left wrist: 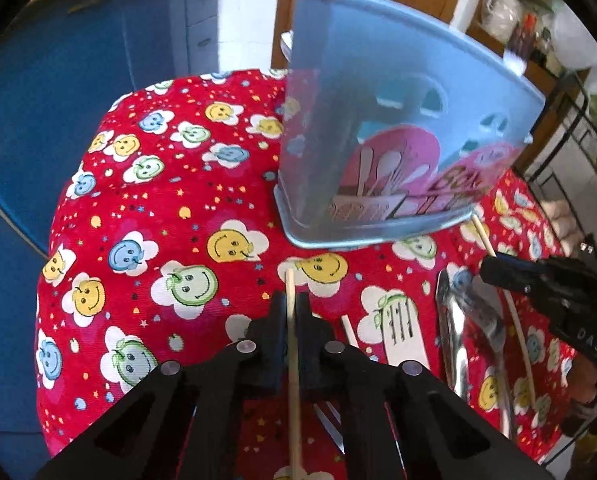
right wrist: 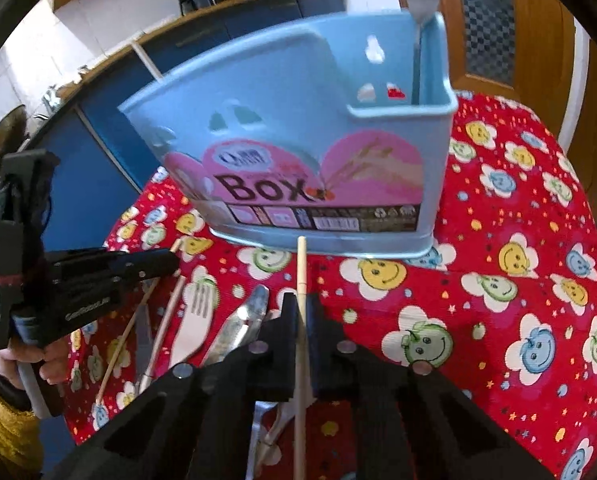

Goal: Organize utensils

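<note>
A light blue utensil box with a pink label stands on the red smiley tablecloth; it also shows in the right wrist view, with a metal fork upright in its right compartment. My left gripper is shut on a wooden chopstick, just short of the box. My right gripper is shut on another wooden chopstick, its tip near the box base. Each gripper shows in the other's view, the right and the left.
Loose utensils lie on the cloth between the grippers: a white plastic fork, metal spoons, a knife and more chopsticks. Blue cabinets stand behind the table. A wooden door is at the back right.
</note>
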Demonstrator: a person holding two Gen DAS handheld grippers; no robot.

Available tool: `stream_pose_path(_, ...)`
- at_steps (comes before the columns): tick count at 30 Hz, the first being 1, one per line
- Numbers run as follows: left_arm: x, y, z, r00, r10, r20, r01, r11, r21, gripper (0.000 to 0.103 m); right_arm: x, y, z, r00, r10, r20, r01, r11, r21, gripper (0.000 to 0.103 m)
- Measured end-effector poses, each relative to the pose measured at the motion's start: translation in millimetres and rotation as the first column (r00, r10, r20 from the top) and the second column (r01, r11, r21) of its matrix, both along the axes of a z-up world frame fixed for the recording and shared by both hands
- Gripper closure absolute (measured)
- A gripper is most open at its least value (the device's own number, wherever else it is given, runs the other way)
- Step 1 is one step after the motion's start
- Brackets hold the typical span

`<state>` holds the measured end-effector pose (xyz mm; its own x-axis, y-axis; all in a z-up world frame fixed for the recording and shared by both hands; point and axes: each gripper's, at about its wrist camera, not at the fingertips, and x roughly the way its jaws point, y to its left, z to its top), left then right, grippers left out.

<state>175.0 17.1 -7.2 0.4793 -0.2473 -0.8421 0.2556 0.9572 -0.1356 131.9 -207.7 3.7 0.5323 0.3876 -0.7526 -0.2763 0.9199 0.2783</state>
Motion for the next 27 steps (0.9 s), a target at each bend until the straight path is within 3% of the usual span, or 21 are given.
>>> stream_pose_path(12, -38.2, 11.0, 46.7, 0.983, 0.053, 0.175, -0.026, 0.988, -0.152, 0.099, -34.4, -10.8, 42.4, 0.977, -0.029, 0.209, 0.022, 0.999, 0.037, 0.097)
stream_pose_path(20, -64.5, 12.3, 88.8, 0.921, 0.128, 0.368, -0.053, 0.977, -0.208, 0.099, -52.5, -16.7, 63.9, 0.951, -0.067, 0.302, 0.051, 0.997, 0.059, 0.097)
stream_pose_path(27, -65.2, 8.1, 123.0, 0.87, 0.159, 0.466, -0.047, 0.969, -0.243, 0.099, -58.5, -24.3, 81.9, 0.931, -0.093, 0.352, 0.068, 0.994, 0.083, 0.097)
